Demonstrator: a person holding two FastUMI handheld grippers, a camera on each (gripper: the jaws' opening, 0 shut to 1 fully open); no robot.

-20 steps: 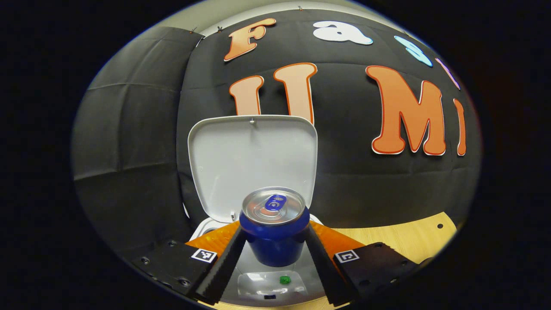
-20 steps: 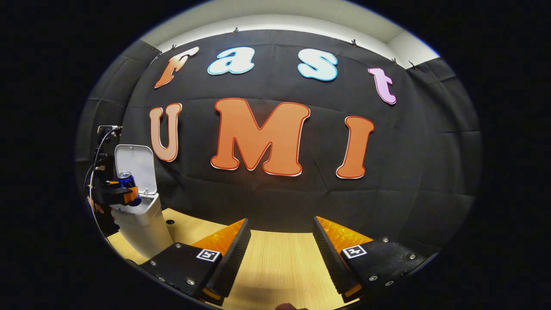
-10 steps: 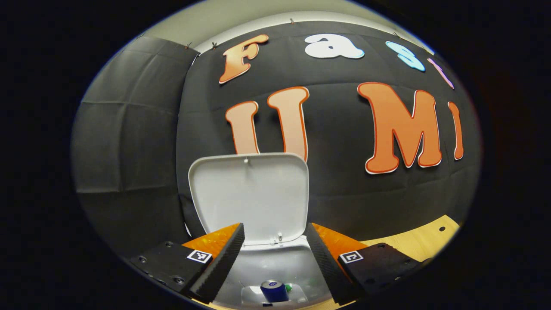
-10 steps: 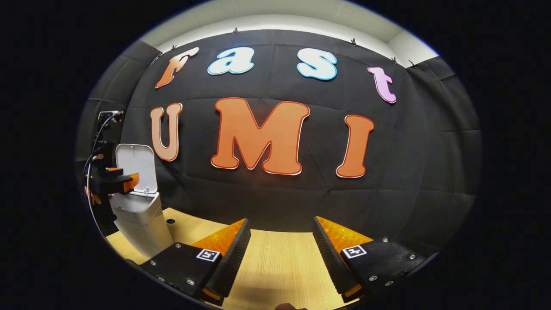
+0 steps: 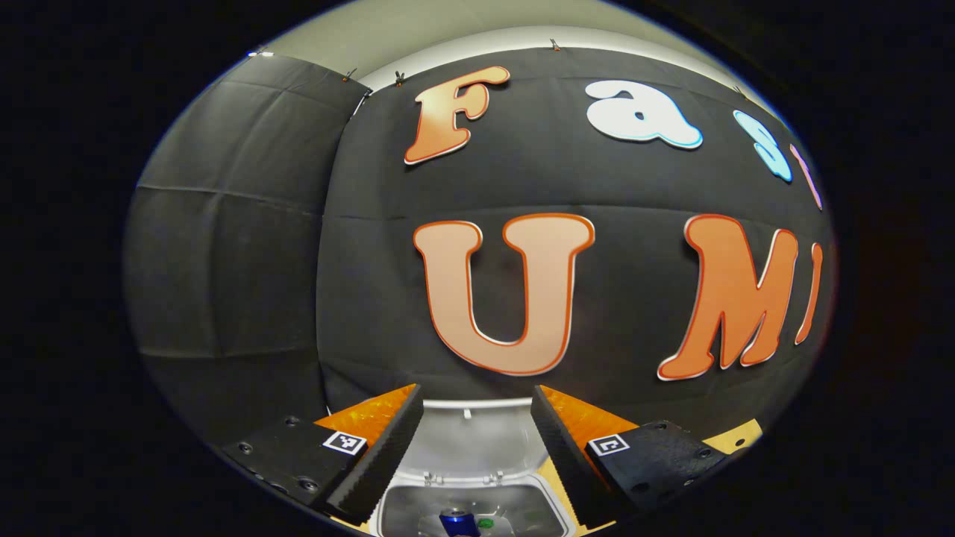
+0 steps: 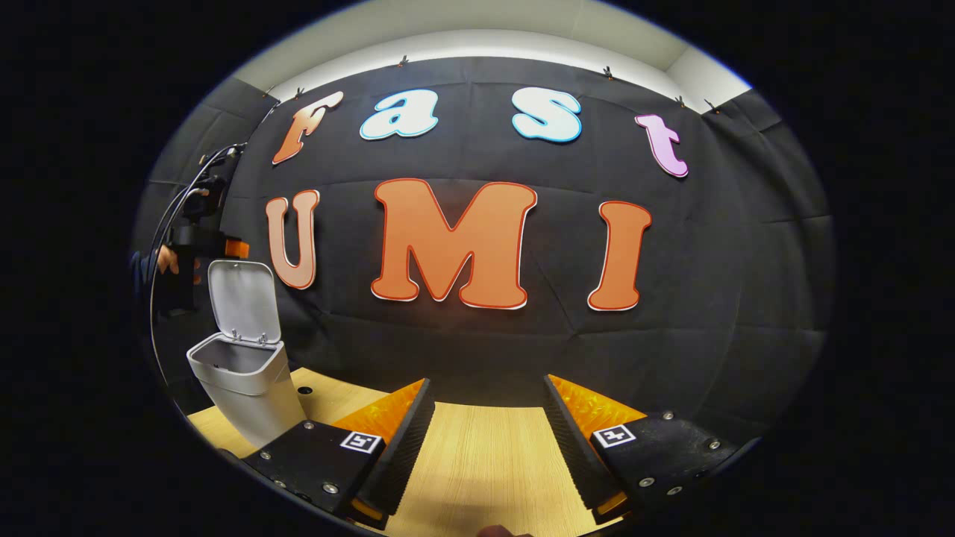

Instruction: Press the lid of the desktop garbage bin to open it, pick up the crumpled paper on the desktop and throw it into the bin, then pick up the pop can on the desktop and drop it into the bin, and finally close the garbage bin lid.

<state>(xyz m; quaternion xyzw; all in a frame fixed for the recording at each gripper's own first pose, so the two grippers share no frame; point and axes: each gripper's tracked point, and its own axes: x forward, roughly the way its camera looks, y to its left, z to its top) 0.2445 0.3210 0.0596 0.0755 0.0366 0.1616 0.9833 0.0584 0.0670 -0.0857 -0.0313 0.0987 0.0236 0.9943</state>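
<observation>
In the left gripper view my left gripper [image 5: 476, 406] is open and empty, held high above the white bin [image 5: 403, 514]. The blue pop can [image 5: 456, 522] lies inside at the bottom. The bin's lid [image 5: 477, 440] stands upright behind the opening. In the right gripper view the bin [image 6: 246, 380] stands at the far left on the wooden table [image 6: 485, 455], with its lid [image 6: 242, 298] raised. The left gripper [image 6: 224, 246], held by a hand [image 6: 166, 259], hovers above the lid's top edge. My right gripper [image 6: 485, 403] is open over the table with nothing between its fingers.
The black cloth wall rises close behind the bin and the table. A small dark hole [image 6: 304, 390] sits in the tabletop just right of the bin. Cables [image 6: 186, 194] trail from the left gripper at the far left.
The left gripper let go of the can, which dropped into the bin, then rose well above the open lid. The right gripper stayed nearly still.
</observation>
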